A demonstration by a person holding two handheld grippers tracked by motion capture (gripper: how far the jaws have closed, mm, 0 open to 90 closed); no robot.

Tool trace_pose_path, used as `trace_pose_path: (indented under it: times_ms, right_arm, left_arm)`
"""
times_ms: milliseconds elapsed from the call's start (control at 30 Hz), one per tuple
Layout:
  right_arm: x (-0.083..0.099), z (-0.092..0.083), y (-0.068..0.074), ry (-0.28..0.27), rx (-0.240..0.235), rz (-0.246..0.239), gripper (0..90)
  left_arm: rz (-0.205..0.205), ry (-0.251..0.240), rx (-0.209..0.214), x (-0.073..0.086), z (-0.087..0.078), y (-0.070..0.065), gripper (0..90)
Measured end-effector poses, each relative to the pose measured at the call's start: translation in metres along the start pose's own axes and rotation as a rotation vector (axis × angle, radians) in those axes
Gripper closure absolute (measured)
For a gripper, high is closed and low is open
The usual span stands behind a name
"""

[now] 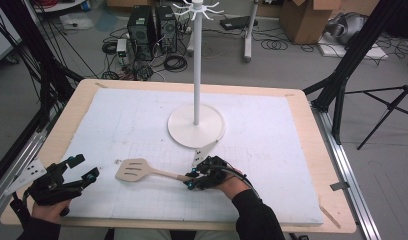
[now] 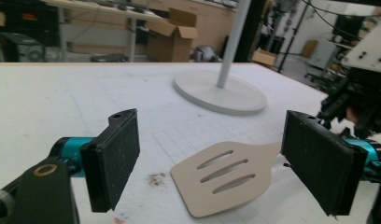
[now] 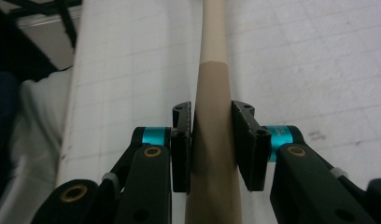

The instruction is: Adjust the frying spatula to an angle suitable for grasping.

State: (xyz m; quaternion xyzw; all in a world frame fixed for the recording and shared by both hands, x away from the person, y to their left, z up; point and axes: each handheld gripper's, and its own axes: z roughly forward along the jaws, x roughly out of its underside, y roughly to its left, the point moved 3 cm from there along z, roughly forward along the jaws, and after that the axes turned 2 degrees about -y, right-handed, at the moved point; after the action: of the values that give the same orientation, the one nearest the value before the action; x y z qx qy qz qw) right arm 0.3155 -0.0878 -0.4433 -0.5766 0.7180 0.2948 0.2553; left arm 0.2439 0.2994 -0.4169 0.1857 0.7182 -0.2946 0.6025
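Observation:
A beige slotted spatula point(image 1: 137, 171) hangs just over the white foam board, blade to the left. My right gripper point(image 1: 190, 180) is shut on its handle point(image 3: 213, 135), both pads pressed against the wood. My left gripper point(image 1: 83, 168) stands open at the board's front left corner, a hand's width left of the blade. In the left gripper view the slotted blade point(image 2: 221, 175) lies ahead between the two wide-apart pads point(image 2: 115, 156), touching neither.
A white stand point(image 1: 196, 125) with a round base, a tall pole and hooks on top rises at the board's middle, just behind the spatula. The wooden table edge point(image 1: 57, 145) frames the foam board point(image 1: 272, 165). Cables, computers and boxes lie on the floor beyond.

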Motion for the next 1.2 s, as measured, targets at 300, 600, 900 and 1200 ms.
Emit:
trace_pose_path:
  times_ms: [300, 600, 900, 1200]
  right_arm:
    - [0.015, -0.006, 0.000, -0.007, -0.117, -0.057, 70.0]
    - [0.017, 0.000, -0.004, 0.004, -0.146, -0.109, 69.9]
    - [0.009, -0.024, -0.004, -0.101, 0.050, 0.027, 39.1]
    - [0.051, -0.100, 0.012, -0.277, 0.503, 0.200, 16.0]
  left_arm:
    - [0.031, 0.048, 0.082, 0.003, 0.010, -0.012, 20.1]
    - [0.030, 0.057, 0.097, 0.004, 0.012, -0.013, 20.1]
    - [0.032, 0.060, 0.116, 0.005, 0.014, -0.018, 20.1]
    - [0.041, 0.001, 0.115, -0.004, 0.026, -0.024, 15.4]
